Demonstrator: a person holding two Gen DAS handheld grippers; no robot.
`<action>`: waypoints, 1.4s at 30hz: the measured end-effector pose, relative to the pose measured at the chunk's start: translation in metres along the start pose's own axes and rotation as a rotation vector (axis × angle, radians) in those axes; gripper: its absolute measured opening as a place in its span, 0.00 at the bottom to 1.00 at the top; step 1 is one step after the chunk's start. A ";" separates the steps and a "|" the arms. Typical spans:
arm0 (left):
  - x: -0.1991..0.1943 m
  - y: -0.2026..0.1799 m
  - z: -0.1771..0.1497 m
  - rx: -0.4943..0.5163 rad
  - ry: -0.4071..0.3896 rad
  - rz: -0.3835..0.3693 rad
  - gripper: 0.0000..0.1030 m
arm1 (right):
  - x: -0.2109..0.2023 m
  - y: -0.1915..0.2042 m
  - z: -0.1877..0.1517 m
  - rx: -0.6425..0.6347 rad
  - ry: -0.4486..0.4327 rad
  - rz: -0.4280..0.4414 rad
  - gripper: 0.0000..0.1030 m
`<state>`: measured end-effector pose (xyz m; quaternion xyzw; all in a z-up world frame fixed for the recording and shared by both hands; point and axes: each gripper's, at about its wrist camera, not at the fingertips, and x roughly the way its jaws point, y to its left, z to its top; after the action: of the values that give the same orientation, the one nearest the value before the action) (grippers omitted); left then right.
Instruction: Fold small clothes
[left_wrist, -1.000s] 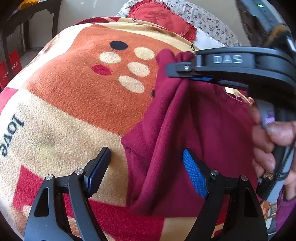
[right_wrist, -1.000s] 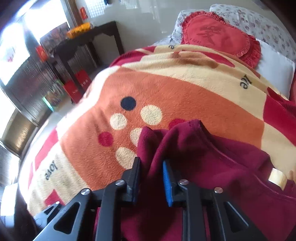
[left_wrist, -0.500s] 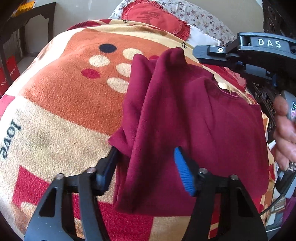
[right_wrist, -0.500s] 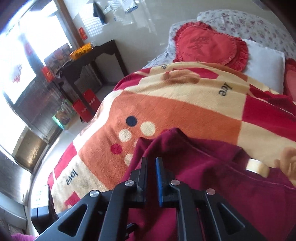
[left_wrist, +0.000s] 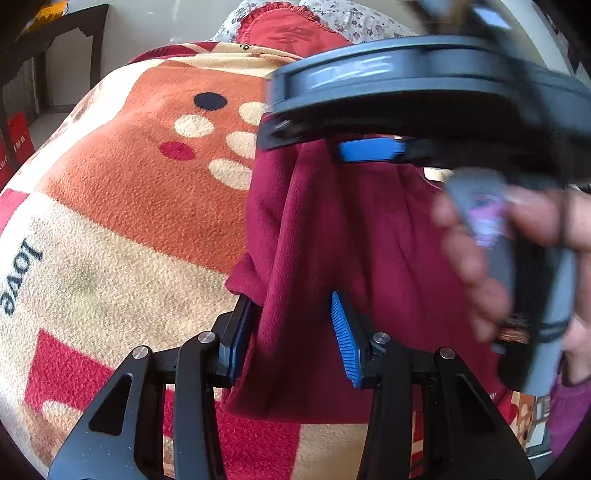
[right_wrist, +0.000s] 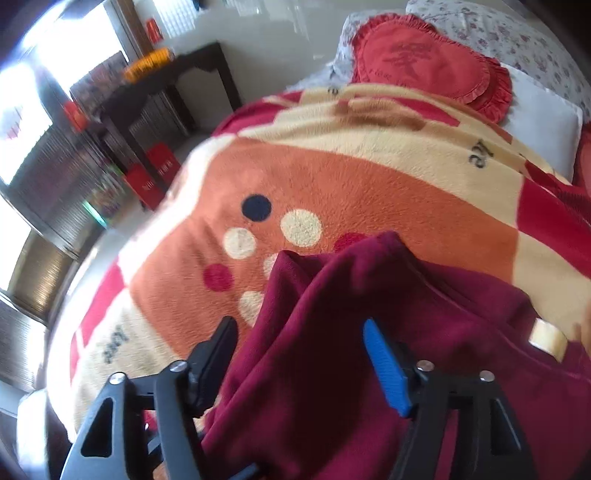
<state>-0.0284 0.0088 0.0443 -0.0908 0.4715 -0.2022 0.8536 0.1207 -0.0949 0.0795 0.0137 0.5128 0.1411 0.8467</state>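
A maroon garment (left_wrist: 369, 240) lies partly folded on a patterned fleece blanket (left_wrist: 129, 221). My left gripper (left_wrist: 290, 338) straddles a fold at the garment's lower left edge. Its jaws are closing, with the cloth between the pads and a gap still showing. My right gripper (left_wrist: 303, 142), blurred, hovers over the garment's top edge, held by a person's hand (left_wrist: 472, 266). In the right wrist view the right gripper (right_wrist: 299, 328) is opening wide, and the garment (right_wrist: 332, 295) lies loose between and under its fingers. A pale label (right_wrist: 546, 338) shows at the neck.
The blanket (right_wrist: 369, 184) covers a bed. A red heart-shaped cushion (right_wrist: 424, 59) and a floral pillow (right_wrist: 517, 29) lie at its head. A dark side table (right_wrist: 177, 74) and red boxes (right_wrist: 155, 173) stand beyond the bed's left side.
The right gripper went from shut to wide open and swung back over the garment's top edge. The left jaws narrowed around the lower fold. The garment's raised edge now lies slack.
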 end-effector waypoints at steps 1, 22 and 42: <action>-0.001 0.002 0.001 -0.001 0.001 -0.005 0.40 | 0.011 0.004 0.003 -0.012 0.024 -0.026 0.71; 0.009 0.003 0.009 0.030 0.015 0.052 0.67 | -0.032 -0.022 -0.019 0.056 -0.121 0.066 0.16; -0.062 -0.112 0.016 0.205 -0.080 -0.171 0.23 | -0.151 -0.097 -0.059 0.175 -0.295 0.104 0.13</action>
<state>-0.0730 -0.0657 0.1394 -0.0509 0.4044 -0.3174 0.8563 0.0256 -0.2332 0.1661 0.1343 0.3918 0.1361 0.9000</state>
